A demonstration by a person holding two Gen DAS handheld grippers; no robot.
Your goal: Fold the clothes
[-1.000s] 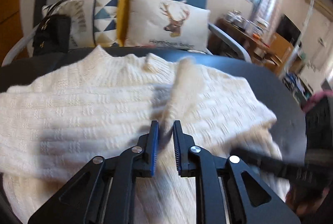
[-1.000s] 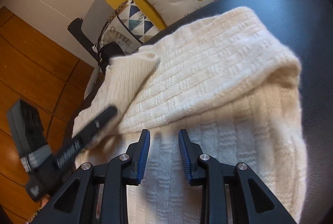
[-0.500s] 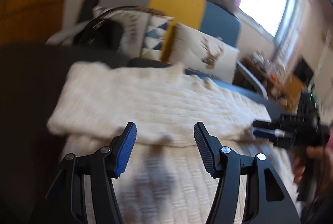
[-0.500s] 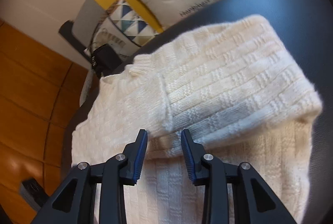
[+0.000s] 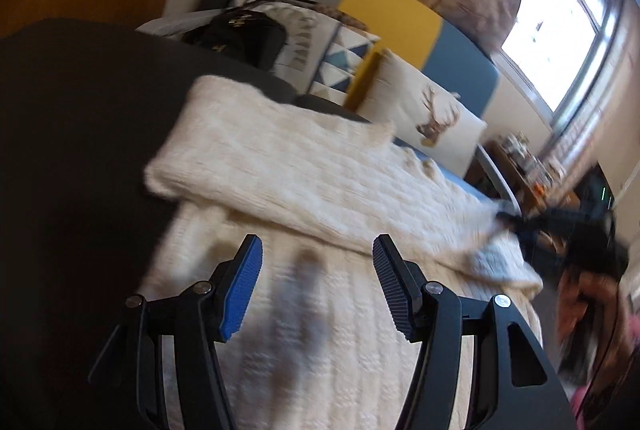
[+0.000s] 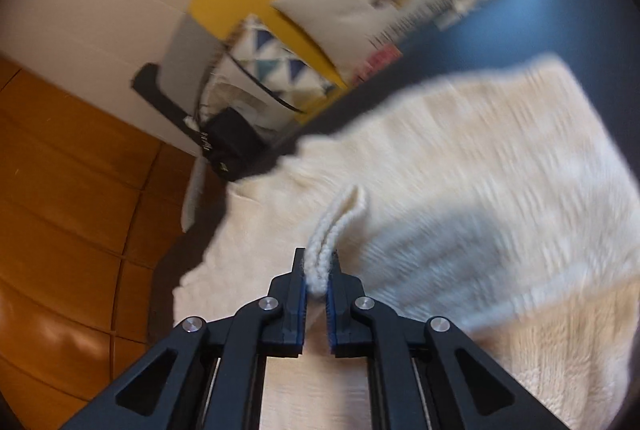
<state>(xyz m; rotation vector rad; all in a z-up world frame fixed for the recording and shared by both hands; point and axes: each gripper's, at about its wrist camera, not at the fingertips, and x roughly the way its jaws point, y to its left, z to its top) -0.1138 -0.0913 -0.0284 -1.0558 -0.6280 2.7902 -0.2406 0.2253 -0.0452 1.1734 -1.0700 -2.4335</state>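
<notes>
One cream knit sweater (image 5: pixel 320 190) lies on the dark table (image 5: pixel 72 150), a sleeve folded across its body in a thick band. The left gripper (image 5: pixel 316 290) hangs over the lower part with jaws wide apart and nothing between them. The right gripper (image 6: pixel 318 274) has just closed, its pads pinching a ribbed edge of the sweater (image 6: pixel 460 190). The left view alone shows the window (image 5: pixel 560 30) and the right gripper (image 5: pixel 516 218) seen from the side at the sweater's far edge. The right view alone shows the wood floor (image 6: pixel 60 190). Two pillows (image 5: pixel 424 110) and one black bag (image 5: pixel 240 34) sit behind the table.
</notes>
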